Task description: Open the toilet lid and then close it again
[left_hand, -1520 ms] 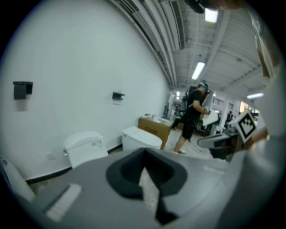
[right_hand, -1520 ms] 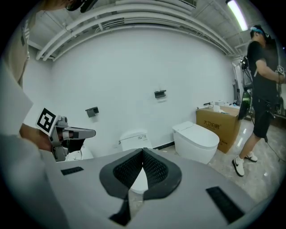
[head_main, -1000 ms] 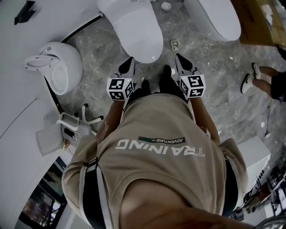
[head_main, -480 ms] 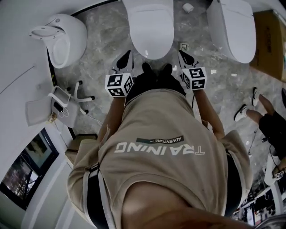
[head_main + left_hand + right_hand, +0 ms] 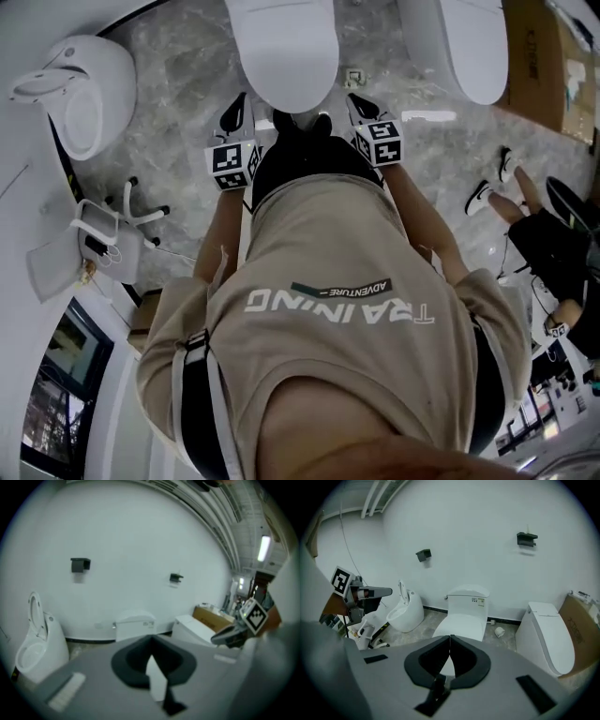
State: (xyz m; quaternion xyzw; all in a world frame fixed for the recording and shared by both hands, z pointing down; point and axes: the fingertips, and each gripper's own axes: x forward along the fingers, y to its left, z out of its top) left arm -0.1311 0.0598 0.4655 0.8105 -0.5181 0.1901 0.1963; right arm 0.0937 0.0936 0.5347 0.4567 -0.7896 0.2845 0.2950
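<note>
Now I had brought the left gripper (image 5: 236,105) and right gripper (image 5: 356,101), both pressed together and empty, closer to the closed toilet lid (image 5: 286,47) at top centre, so lifting seemingly came next.

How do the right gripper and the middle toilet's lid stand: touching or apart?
Apart. The right gripper view shows the right gripper, jaws shut on nothing, short of the toilet lid, the whole toilet standing some way beyond the tips.
</note>
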